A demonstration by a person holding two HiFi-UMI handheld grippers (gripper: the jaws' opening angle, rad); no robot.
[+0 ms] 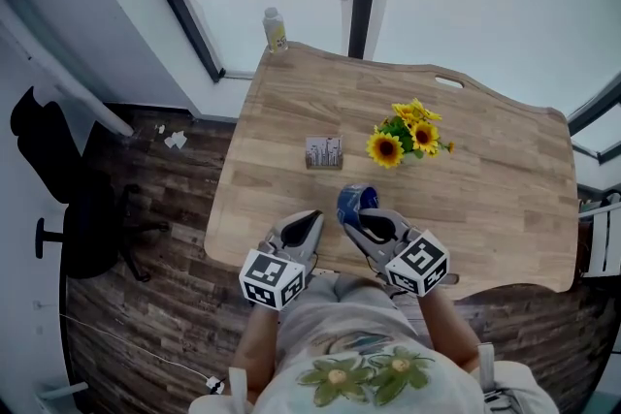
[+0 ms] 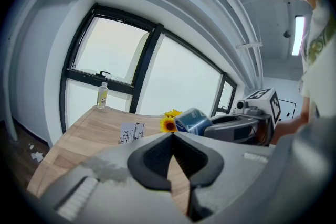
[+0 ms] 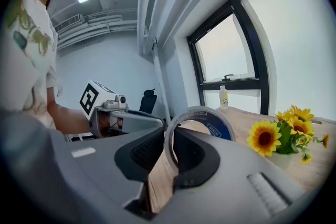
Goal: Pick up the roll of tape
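Tape pinched above the near edge
The right gripper [image 1: 355,214] clamps the roll of tape [image 1: 356,201] by its wall over the table's [image 1: 485,208] near edge; the left gripper [image 1: 311,219] is closed and empty. A firm, steady pinch suits the lift.

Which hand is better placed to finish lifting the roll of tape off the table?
Right. The right gripper has its jaws clamped on the wall of the roll of tape, which looks raised off the table. The left gripper sits beside it, jaws together and empty.
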